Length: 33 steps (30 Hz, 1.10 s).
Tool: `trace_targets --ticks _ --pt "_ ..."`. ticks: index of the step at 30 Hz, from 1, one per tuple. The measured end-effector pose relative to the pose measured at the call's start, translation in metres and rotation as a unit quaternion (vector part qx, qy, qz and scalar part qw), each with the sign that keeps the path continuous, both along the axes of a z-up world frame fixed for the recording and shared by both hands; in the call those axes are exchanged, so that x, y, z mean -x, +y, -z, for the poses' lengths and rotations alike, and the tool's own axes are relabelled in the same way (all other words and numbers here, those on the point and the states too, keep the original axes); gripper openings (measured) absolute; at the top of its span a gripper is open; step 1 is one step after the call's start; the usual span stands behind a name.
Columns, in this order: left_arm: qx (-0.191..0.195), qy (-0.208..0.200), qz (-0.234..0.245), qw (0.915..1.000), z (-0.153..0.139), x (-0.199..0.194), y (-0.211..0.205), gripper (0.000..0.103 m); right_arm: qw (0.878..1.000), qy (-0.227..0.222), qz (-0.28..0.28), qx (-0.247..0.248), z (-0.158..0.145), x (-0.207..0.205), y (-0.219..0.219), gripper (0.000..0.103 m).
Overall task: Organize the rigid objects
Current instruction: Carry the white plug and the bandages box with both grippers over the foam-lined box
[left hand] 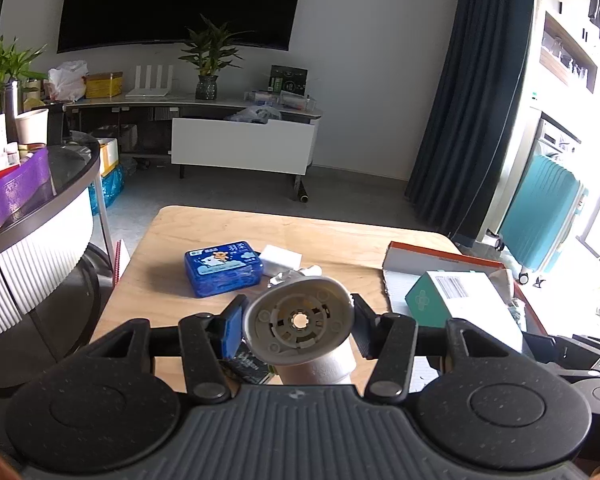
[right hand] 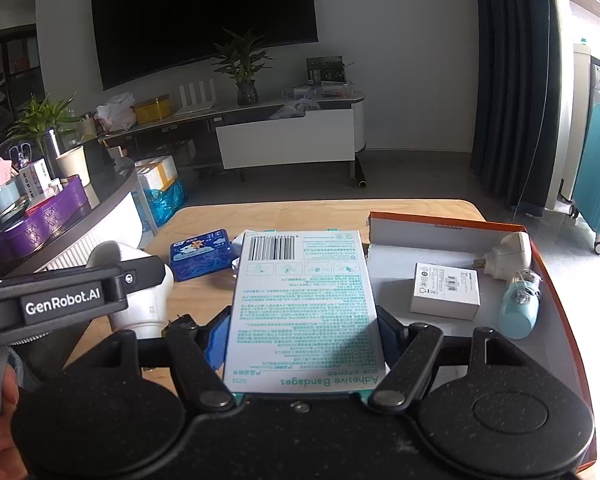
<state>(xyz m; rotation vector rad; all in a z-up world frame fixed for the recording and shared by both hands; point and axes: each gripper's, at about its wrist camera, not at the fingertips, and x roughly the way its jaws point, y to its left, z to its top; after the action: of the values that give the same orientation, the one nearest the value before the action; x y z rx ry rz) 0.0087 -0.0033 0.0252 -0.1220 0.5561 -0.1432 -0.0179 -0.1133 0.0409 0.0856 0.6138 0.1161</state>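
Gripping on both sides: left gripper point(left hand: 298, 322) is clamped narrow on a white plastic fitting point(left hand: 300, 326), flared ribbed end facing the camera, cylindrical neck toward the gripper body, lifted above the wooden table point(left hand: 172, 280). Right gripper point(right hand: 302, 332) is spread wide and clamped on the sides of a flat bandage box point(right hand: 302, 304), printed face up, barcode at the far end, "Adhesive Bandages" at the near end.

In the right wrist view the left gripper and fitting sit just left of the box.

Further out on the table: blue tin point(left hand: 223, 268) with a cartoon lid, and just right of it a small white block point(left hand: 281, 258) with some crumpled wrapper.

Right side of the table: orange-edged tray point(right hand: 444, 222) with a white floor. Inside it: small white box point(right hand: 446, 290), white plug adapter point(right hand: 508, 254) at the far right, light-blue bottle point(right hand: 518, 308) lying beside the right wall.

Background: TV stand, potted plant, teal suitcase.
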Motion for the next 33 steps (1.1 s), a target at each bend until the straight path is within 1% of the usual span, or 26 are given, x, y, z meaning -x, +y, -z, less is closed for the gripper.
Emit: trace_targets --ticks 24,33 --pt "-0.002 -0.003 0.042 0.9991 -0.002 0.004 -0.031 0.053 0.999 -0.015 0.041 0.007 -0.011 0.017 -0.031 0.085" --pt "-0.004 -0.004 0.050 0.9988 -0.002 0.004 -0.037 0.053 0.999 -0.020 0.049 0.006 -0.014 0.019 -0.037 0.085"
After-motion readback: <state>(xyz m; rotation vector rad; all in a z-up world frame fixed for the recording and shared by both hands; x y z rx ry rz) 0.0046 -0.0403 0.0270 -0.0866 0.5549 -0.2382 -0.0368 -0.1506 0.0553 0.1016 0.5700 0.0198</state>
